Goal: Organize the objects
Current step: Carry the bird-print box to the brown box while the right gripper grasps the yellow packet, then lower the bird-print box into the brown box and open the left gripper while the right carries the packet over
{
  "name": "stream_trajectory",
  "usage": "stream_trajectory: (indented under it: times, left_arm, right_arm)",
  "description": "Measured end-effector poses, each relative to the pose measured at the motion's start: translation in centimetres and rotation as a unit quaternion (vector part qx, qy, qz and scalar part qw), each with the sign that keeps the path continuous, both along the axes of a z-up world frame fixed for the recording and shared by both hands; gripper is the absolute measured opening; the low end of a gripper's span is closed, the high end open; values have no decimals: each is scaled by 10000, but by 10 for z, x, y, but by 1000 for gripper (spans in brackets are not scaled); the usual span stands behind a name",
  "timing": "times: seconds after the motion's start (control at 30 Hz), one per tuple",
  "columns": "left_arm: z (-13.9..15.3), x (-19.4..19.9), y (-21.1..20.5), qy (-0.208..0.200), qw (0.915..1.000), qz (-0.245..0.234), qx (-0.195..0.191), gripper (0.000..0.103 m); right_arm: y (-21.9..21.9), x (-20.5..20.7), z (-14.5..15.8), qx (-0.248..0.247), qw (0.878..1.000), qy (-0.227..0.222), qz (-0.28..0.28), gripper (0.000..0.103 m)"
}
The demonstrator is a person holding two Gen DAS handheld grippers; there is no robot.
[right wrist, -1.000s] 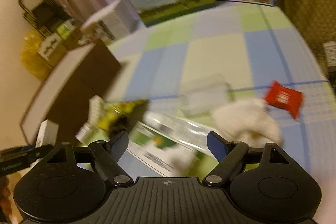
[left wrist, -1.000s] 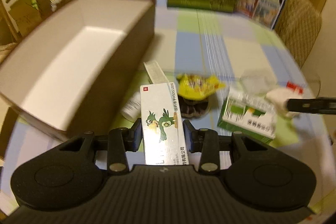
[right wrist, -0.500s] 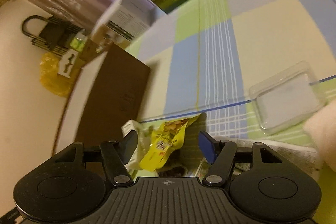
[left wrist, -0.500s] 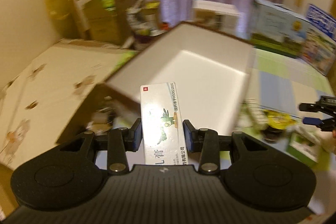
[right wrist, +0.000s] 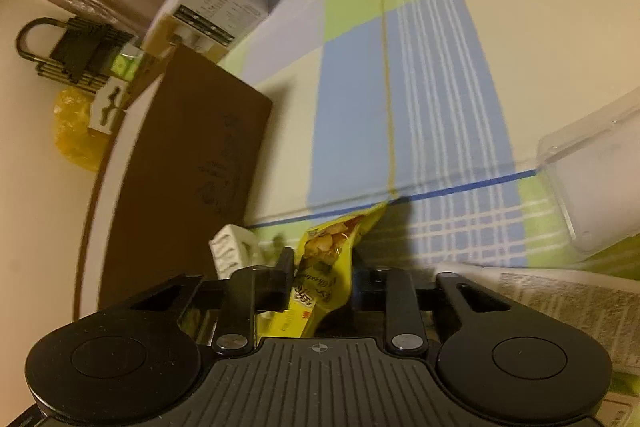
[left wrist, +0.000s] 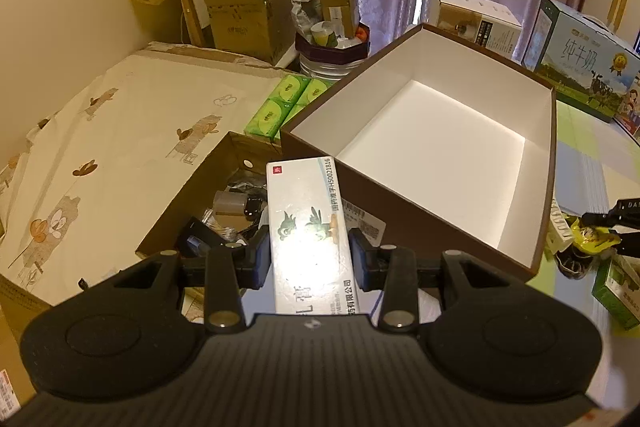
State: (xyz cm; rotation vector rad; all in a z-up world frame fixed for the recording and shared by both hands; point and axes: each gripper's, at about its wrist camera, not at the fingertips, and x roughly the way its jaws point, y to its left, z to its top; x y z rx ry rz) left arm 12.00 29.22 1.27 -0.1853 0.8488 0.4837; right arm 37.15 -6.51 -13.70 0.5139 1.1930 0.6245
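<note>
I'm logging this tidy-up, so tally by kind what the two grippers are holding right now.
White medicine box: 1, clamped in the left gripper.
Yellow snack packet: 1, in the right gripper, whose jaws have just been closing onto it.
Total: 2

The carton (left wrist: 311, 227) is glossy card that catches glare, and the brown box (left wrist: 440, 147) is matt card with a smooth white lining. The yellow snack bag (right wrist: 324, 279) is shiny crinkled film; the counter (right wrist: 420, 87) wears checked woven cloth, and the tray (right wrist: 592, 187) is clear plastic.
</note>
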Motion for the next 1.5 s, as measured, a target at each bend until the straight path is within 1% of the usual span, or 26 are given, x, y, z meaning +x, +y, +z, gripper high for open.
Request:
stream_trajectory:
  times: [0.1, 0.2, 0.27, 0.37, 0.43, 0.57, 0.7, 0.77, 0.83, 1.0, 1.13, 1.27, 1.43, 1.5]
  left_arm:
    - [1, 6, 6, -43, 9999, -108, -18, 35]
    - [3, 14, 10, -104, 9996, -259, -27, 35]
    - [6, 20, 11, -147, 9992, -364, -33, 35]
    - [10, 32, 13, -232, 9981, -560, -86, 35]
    - [13, 41, 13, -274, 9972, -686, -91, 35]
    - [19, 60, 11, -355, 9947, -960, -124, 35]
    - [19, 81, 9, -445, 9921, -1155, -197, 35]
    - [19, 93, 8, -485, 9909, -1231, -236, 35]
    - [18, 102, 8, -514, 9895, -1316, -299, 35]
    - [12, 127, 8, -440, 9867, -1534, -303, 35]
    - [-1, 143, 12, -272, 9862, -1593, -351, 35]
    - [-18, 151, 18, -86, 9869, -1551, -441, 35]
    - [-39, 160, 28, 153, 9865, -1527, -568, 35]
    - [-46, 164, 30, 240, 9859, -1525, -639, 35]
  right_arm:
    - [1, -5, 11, -5, 9997, -178, -136, 17]
    - [2, -11, 30, 28, 9986, -450, -262, 17]
    - [4, -17, 49, 37, 9971, -700, -282, 17]
    - [11, -26, 79, 179, 9941, -1042, -236, 17]
    - [21, -31, 97, 267, 9918, -1236, -164, 17]
    - [56, -47, 132, 438, 9865, -1571, 138, 17]
    - [102, -60, 150, 530, 9817, -1726, 611, 17]
    - [129, -65, 152, 472, 9792, -1776, 866, 17]
    - [157, -71, 149, 271, 9775, -1768, 1121, 17]
    - [207, -82, 126, -135, 9752, -1565, 1562, 17]
    - [230, -82, 106, -361, 9734, -1448, 1739, 17]
    - [245, -75, 88, -568, 9718, -1371, 1831, 17]
    - [249, -71, 72, -751, 9715, -1246, 1869, 17]
    - [250, -69, 71, -793, 9715, -1223, 1870, 17]
